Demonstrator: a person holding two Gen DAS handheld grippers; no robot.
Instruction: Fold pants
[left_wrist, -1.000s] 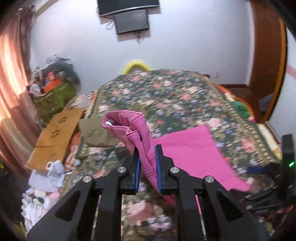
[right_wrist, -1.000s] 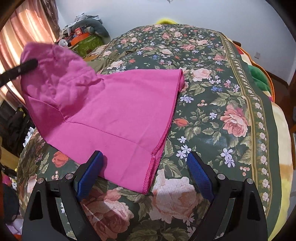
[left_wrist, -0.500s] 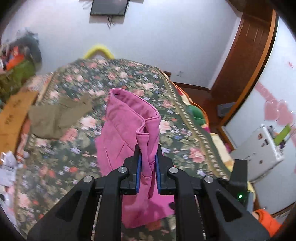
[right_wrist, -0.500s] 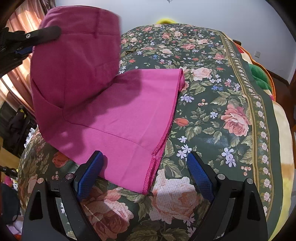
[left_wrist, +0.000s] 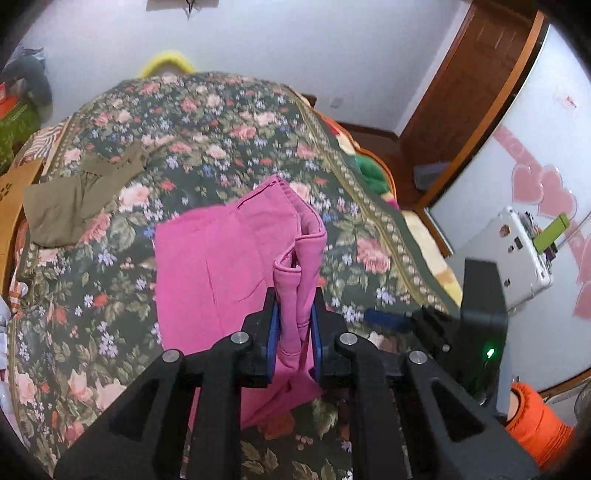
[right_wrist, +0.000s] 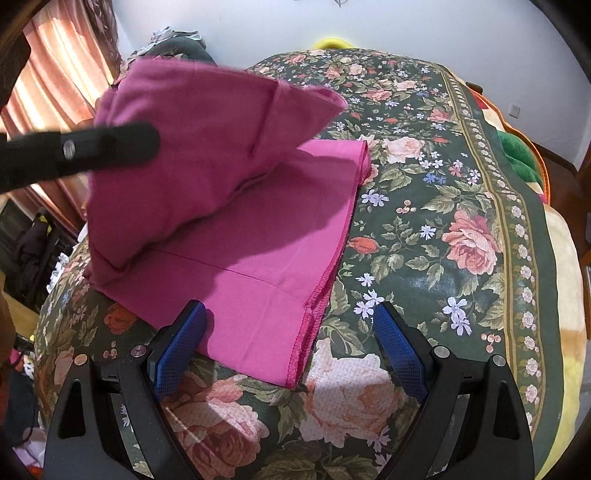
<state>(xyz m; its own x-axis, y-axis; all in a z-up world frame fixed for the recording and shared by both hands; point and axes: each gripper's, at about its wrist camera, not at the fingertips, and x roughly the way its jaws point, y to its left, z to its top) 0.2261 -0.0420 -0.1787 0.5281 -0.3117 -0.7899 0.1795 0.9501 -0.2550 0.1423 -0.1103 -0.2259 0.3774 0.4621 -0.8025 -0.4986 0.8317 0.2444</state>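
The left gripper (left_wrist: 293, 325) pinches a bunched edge of the pink pants (left_wrist: 218, 266), lifting it above the floral bedspread (left_wrist: 229, 122). The right gripper (right_wrist: 291, 350) is spread wide, the pants' hem (right_wrist: 314, 302) lying flat between its pads.

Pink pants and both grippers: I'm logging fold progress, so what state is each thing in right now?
Pink pants: partly folded, lower part flat on the bed, upper part lifted and doubled over it.
Left gripper: jaws shut on a bunched fold of the pink pants.
Right gripper: jaws open, holding nothing, at the pants' near edge.
Olive garment: lying crumpled on the bedspread, apart from the pants.
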